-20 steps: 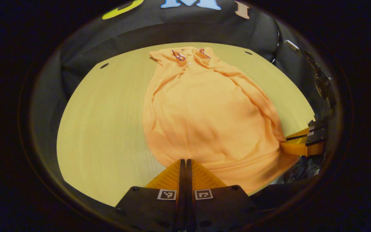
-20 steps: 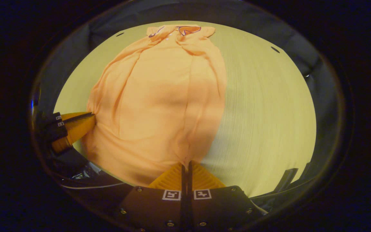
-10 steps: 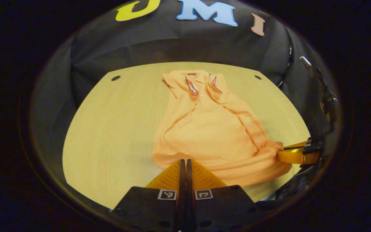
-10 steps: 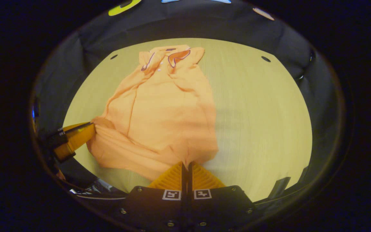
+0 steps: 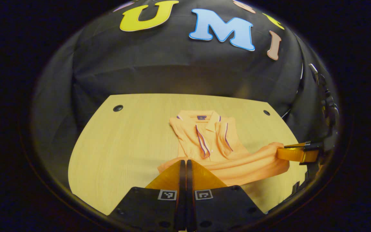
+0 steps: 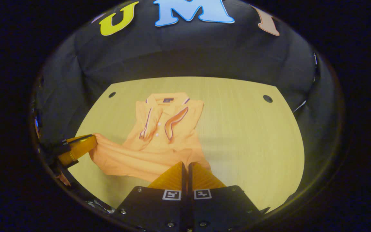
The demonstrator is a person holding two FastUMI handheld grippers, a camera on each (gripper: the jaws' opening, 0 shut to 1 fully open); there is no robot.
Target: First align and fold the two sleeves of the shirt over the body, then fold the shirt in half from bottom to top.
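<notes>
Pale wooden desk (image 5: 114, 154) before a black cloth wall. Left hand-held gripper (image 5: 183, 165) and right hand-held gripper (image 6: 185, 167) each clamp a hem corner of the orange shirt (image 6: 159, 129), lifted toward the collar; sleeves look folded, halving appears underway.
</notes>
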